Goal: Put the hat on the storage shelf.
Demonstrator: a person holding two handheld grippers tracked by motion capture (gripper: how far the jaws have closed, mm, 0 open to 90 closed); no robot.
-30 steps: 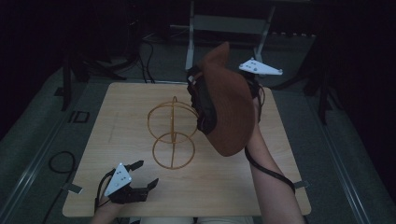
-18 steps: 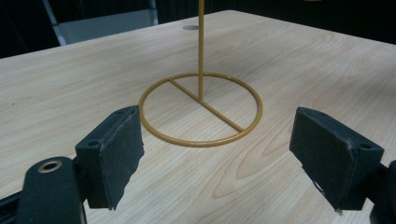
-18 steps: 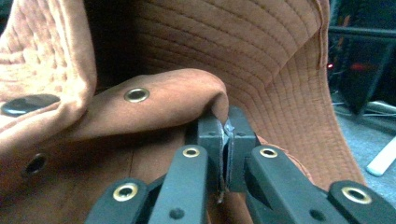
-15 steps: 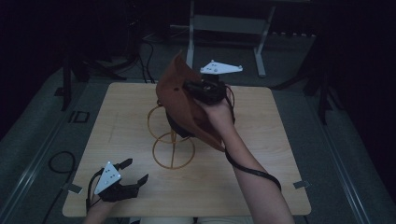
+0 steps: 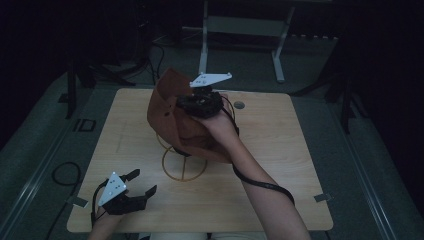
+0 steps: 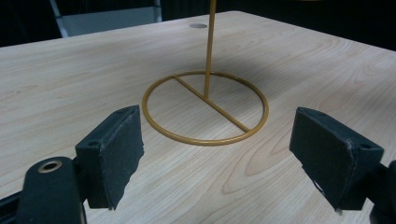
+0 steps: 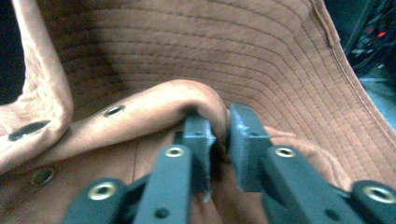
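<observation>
R gripper (image 5: 192, 102) pinching brown hat (image 5: 167, 117), jaws clamped on fabric fold | hat moved left vs 0.5 s ago, now over wire stand (image 5: 184, 162) mid-table (image 5: 280, 165) | L gripper (image 5: 142, 185) spread, low near front-left edge, shifted slightly right

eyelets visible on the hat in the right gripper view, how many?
3 on the brown hat: one on the pinched fold left of the right gripper, one on the flap at the left edge, one lower left. More may be hidden in the folds.
</observation>
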